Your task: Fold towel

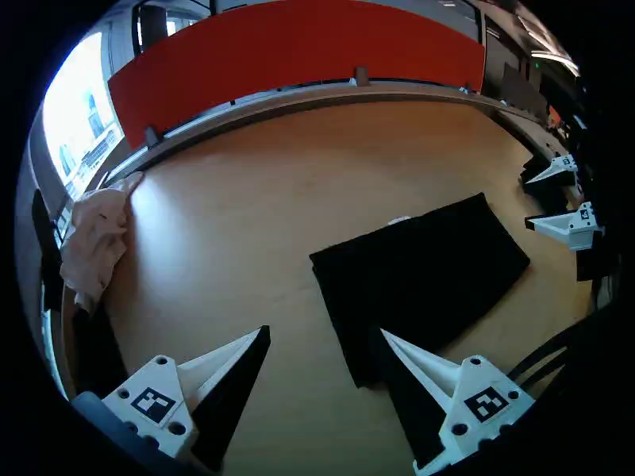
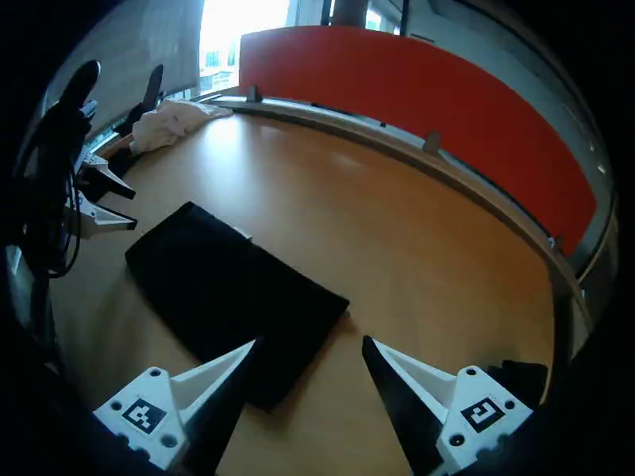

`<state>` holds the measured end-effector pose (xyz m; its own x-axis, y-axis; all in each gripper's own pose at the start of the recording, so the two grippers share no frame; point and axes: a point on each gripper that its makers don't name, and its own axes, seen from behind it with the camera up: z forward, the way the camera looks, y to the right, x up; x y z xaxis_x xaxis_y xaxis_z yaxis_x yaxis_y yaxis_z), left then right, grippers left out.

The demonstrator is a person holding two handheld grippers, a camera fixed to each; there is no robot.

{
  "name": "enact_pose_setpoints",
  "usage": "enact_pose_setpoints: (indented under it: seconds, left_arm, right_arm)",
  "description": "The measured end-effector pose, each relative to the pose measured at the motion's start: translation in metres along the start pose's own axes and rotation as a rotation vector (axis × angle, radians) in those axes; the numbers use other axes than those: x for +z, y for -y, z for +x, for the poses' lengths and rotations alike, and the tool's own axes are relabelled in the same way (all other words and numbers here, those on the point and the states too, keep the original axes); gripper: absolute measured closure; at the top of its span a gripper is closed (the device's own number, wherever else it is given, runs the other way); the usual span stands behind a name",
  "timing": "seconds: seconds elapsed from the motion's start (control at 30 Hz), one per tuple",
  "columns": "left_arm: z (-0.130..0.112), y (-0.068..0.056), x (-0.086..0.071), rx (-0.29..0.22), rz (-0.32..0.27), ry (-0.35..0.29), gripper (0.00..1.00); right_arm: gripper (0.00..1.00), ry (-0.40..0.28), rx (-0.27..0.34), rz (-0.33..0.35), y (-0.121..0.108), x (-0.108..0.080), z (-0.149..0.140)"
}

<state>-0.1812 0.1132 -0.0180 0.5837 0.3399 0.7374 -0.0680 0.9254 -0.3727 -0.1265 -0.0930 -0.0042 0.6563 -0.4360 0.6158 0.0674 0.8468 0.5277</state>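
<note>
A black towel lies folded flat on the wooden table, a small white tag peeking out at its far edge. My left gripper hovers open over the towel's near corner, nothing between its fingers. In the left gripper view, the right gripper stands open beyond the towel's right end. In the right gripper view the towel lies left of centre, and my right gripper is open above its near right corner. The left gripper sits open at the towel's far left end, held by a dark-sleeved arm.
A pale pink cloth is heaped at the table's far left corner; the same cloth lies near the window. A red divider panel runs along the table's back edge. A dark chair stands beyond the table.
</note>
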Motion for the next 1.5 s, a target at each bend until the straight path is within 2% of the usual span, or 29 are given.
enact_pose_setpoints:
  seconds: [0.3, 0.5, 0.8, 1.2, 1.5]
  left_arm:
    - [-0.027, -0.011, -0.019, -0.049, 0.001, 0.005, 0.08]
    - [-0.038, -0.013, -0.027, -0.073, 0.0, 0.005, 0.08]
    - [-0.044, -0.007, -0.036, -0.091, 0.02, -0.001, 0.08]
    - [-0.068, 0.004, -0.054, -0.158, 0.055, 0.006, 0.08]
    - [-0.074, 0.01, -0.063, -0.188, 0.072, 0.003, 0.08]
  right_arm:
    - [0.06, 0.0, 0.026, -0.004, 0.018, -0.02, -0.02]
    - [0.06, 0.001, 0.037, -0.01, 0.022, -0.029, -0.028]
    - [0.06, 0.002, 0.03, 0.004, 0.025, -0.029, -0.03]
    - [0.06, 0.015, -0.031, 0.052, 0.034, -0.021, -0.029]
    - [0.06, 0.035, -0.056, 0.074, 0.034, -0.016, -0.032]
